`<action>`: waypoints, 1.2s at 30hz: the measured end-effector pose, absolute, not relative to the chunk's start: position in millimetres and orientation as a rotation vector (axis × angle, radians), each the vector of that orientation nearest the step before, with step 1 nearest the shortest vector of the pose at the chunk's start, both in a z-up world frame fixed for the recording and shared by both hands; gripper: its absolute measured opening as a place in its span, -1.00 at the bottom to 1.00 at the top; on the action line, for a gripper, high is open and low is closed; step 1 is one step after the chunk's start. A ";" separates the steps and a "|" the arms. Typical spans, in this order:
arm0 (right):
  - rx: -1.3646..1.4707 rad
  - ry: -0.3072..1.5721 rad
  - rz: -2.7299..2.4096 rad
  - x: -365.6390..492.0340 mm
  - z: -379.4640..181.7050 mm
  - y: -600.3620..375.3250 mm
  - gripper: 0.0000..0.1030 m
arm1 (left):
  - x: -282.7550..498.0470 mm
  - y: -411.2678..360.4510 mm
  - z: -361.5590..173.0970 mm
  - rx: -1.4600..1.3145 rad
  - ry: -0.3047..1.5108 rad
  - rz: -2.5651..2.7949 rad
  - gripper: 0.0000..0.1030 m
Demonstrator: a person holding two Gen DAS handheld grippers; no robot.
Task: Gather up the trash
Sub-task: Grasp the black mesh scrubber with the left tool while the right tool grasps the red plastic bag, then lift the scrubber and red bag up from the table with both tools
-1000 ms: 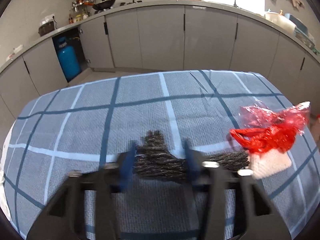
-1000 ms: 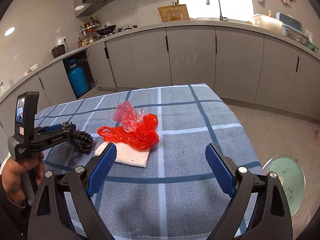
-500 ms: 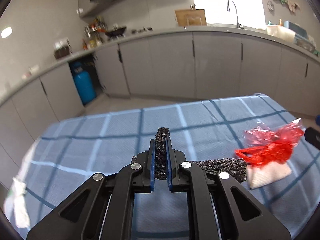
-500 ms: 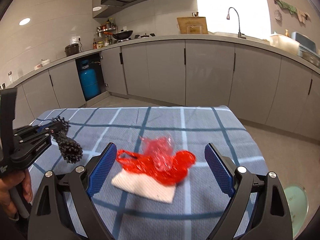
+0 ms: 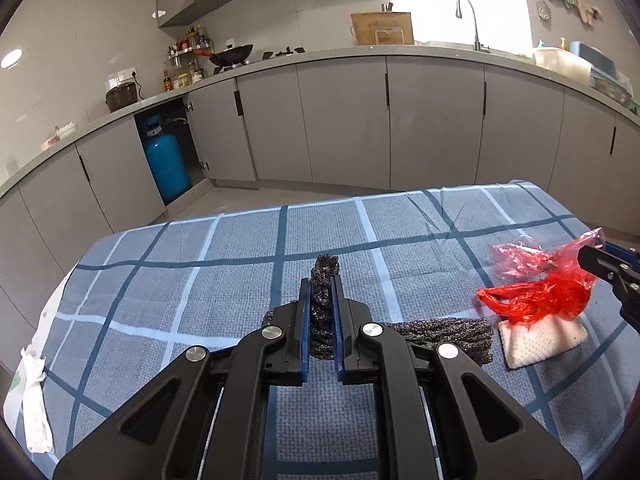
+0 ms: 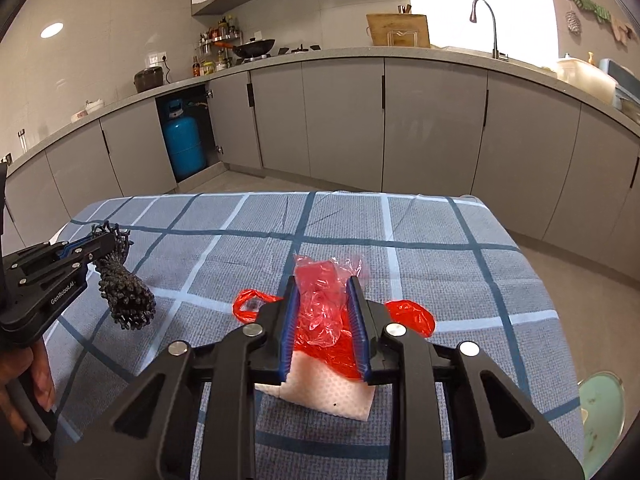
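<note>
A: What are the two grippers holding now?

B: The left gripper (image 5: 320, 300) is pinching a dark knitted bundle (image 5: 324, 312) between its blue pads, and the bundle is hanging lifted over the checked cloth (image 5: 200, 280). The right gripper (image 6: 324, 320) is closing on the red plastic bag (image 6: 320, 316); the pads are touching the crumpled plastic on both sides (I judge it a light hold).

A: Where is the remaining trash lying?

B: The white paper napkin (image 6: 332, 394) is lying directly under the right gripper, touching the bag, so the right hand is the nearer one. Its long axis is running across the gripper, left to right. A second crumpled white paper (image 5: 34, 396) is hanging at the far left edge of the table, nearer to the left hand.

A: How many things?

B: I am counting one dark bundle, one red bag, two white papers. A green bin (image 6: 600, 408) is standing on the floor at the right.
</note>
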State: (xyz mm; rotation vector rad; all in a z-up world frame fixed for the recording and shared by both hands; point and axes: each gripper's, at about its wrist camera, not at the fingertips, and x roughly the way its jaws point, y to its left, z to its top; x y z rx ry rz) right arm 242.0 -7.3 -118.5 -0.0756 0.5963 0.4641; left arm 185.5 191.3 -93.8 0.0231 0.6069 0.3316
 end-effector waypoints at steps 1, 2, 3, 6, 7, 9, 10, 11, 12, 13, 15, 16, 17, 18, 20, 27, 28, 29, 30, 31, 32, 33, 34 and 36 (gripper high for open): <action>-0.074 0.592 0.464 240.1 -117.5 -8.2 -0.66 | 183.8 190.9 -91.4 0.021 0.601 0.331 -0.80; -0.068 0.585 0.466 237.8 -115.4 -9.6 -0.69 | 182.7 190.3 -90.2 0.022 0.596 0.331 -0.80; -0.064 0.578 0.469 235.2 -112.8 -11.0 -0.69 | 181.5 189.2 -87.8 0.021 0.591 0.330 -0.80; -0.051 0.545 0.474 226.7 -101.8 -15.4 -0.70 | 175.7 185.1 -77.8 0.021 0.567 0.326 -0.80; -0.045 0.534 0.475 223.5 -97.7 -17.8 -0.70 | 173.5 183.4 -73.9 0.023 0.558 0.324 -0.80; -0.036 0.515 0.477 218.1 -90.9 -22.5 -0.70 | 170.1 180.2 -67.2 0.027 0.543 0.320 -0.80; -0.027 0.502 0.479 214.4 -86.7 -25.9 -0.70 | 168.3 177.4 -63.5 0.032 0.533 0.320 -0.80; -0.021 0.495 0.480 212.2 -84.0 -28.5 -0.70 | 167.3 175.4 -60.6 0.037 0.528 0.318 -0.80; -0.012 0.483 0.482 209.0 -80.3 -32.1 -0.70 | 165.8 172.8 -57.6 0.040 0.522 0.315 -0.80; -0.007 0.475 0.482 206.8 -77.5 -35.2 -0.70 | 164.4 169.9 -54.6 0.043 0.515 0.312 -0.80; -0.001 0.463 0.483 202.7 -72.3 -39.5 -0.70 | 162.4 165.1 -50.1 0.048 0.508 0.308 -0.80; 0.003 0.453 0.483 199.5 -69.1 -42.8 -0.70 | 160.7 161.7 -47.1 0.053 0.501 0.306 -0.80; 0.007 0.446 0.482 197.1 -66.6 -45.5 -0.70 | 159.9 159.3 -45.1 0.055 0.497 0.303 -0.80; 0.012 0.437 0.479 194.1 -63.7 -49.3 -0.70 | 158.9 156.5 -42.6 0.058 0.492 0.300 -0.80; 0.021 0.424 0.472 189.7 -60.0 -56.7 -0.70 | 155.6 150.0 -36.6 0.067 0.478 0.294 -0.80; 0.047 0.400 0.432 176.2 -54.5 -86.1 -0.70 | 155.1 123.8 -22.1 0.098 0.443 0.255 -0.80; 0.051 0.397 0.426 174.5 -54.3 -90.2 -0.70 | 155.2 120.8 -21.1 0.102 0.440 0.249 -0.80; 0.057 0.395 0.417 171.8 -53.8 -95.3 -0.70 | 155.8 115.4 -20.0 0.109 0.436 0.240 -0.80; 0.062 0.394 0.411 170.2 -53.7 -99.6 -0.70 | 156.5 110.2 -19.3 0.117 0.435 0.232 -0.80; 0.067 0.392 0.405 168.3 -53.5 -104.0 -0.70 | 156.7 106.7 -18.5 0.121 0.433 0.226 -0.80; 0.070 0.390 0.399 167.3 -53.3 -107.6 -0.70 | 157.4 102.0 -17.5 0.125 0.432 0.216 -0.80; 0.072 0.388 0.394 165.2 -53.0 -110.8 -0.70 | 158.7 96.0 -16.5 0.131 0.432 0.205 -0.80; 0.074 0.386 0.390 162.9 -53.2 -113.1 -0.70 | 160.1 91.6 -15.9 0.135 0.432 0.196 -0.80; 0.085 0.382 0.378 158.1 -53.7 -120.6 -0.70 | 162.2 83.7 -15.7 0.141 0.435 0.179 -0.80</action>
